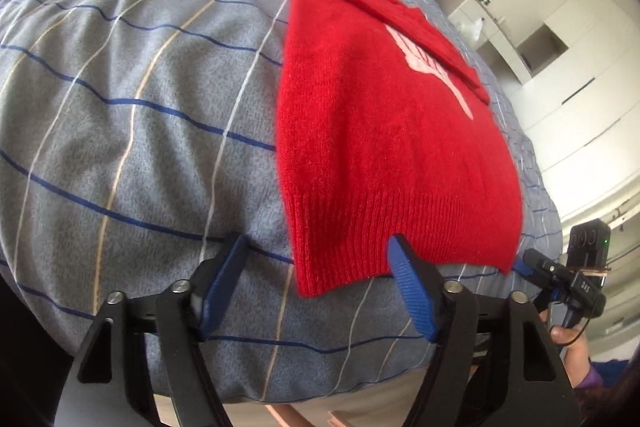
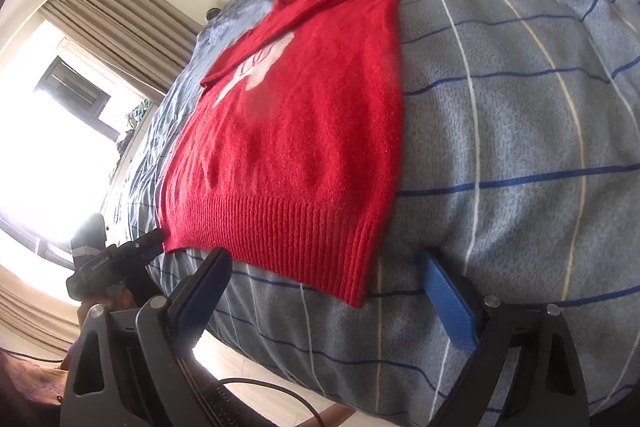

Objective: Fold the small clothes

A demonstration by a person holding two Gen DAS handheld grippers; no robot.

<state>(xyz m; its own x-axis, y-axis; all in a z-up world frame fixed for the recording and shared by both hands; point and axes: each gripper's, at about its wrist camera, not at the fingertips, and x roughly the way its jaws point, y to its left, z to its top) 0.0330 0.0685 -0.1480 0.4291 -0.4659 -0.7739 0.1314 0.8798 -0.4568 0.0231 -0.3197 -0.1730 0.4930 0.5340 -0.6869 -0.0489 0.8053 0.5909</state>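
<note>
Spread across the checked bed, the red sweater lies flat with both sleeves already folded in, and the left tool and right tool, each gaping wide, hover at its hem, body fold not yet made.

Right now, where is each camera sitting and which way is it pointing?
Left wrist: low at the bed's near edge, facing along the red sweater; open left gripper below, right gripper at right.
Right wrist: same edge, facing up the blanket; open right gripper below, left gripper at left.
Shared: sweater, blanket, both grippers.
</note>
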